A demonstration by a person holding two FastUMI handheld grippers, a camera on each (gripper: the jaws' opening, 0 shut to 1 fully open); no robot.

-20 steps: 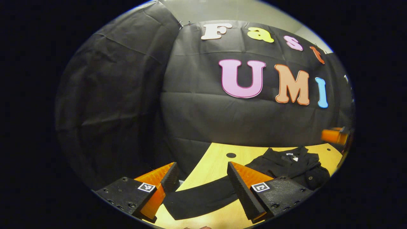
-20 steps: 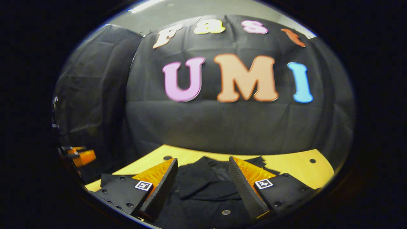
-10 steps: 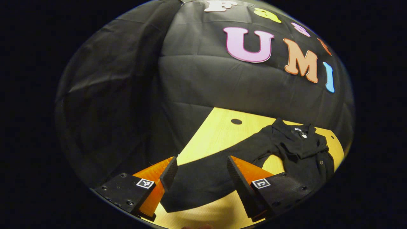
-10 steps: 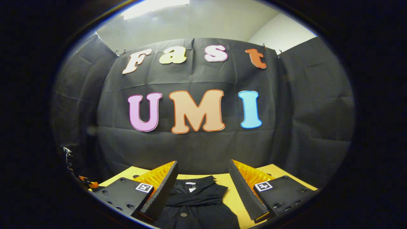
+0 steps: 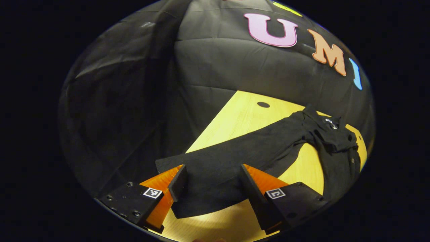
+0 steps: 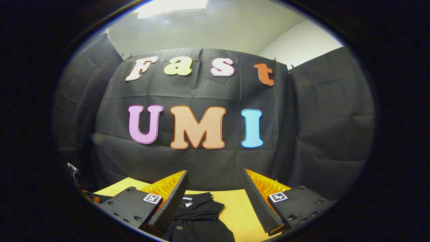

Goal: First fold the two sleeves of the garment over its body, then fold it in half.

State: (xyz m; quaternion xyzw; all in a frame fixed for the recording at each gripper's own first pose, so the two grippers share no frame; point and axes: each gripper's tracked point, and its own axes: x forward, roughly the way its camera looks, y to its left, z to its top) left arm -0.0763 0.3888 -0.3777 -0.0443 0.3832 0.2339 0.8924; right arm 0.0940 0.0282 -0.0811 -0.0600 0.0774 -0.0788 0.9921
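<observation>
Light yellow wooden table [image 5: 242, 117] with a round dark hole [image 5: 263, 104] near its far edge, black buttoned long-sleeved garment [image 5: 322, 148] lying on it, one sleeve [image 5: 231, 158] stretched flat across the tabletop

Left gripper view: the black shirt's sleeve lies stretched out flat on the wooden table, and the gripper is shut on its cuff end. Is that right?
Not quite. In the left gripper view the left gripper is open: its fingers stand apart on either side of the sleeve, not pressed on it. The rest holds: the shirt is black and its sleeve lies stretched out flat on the wooden table.
</observation>
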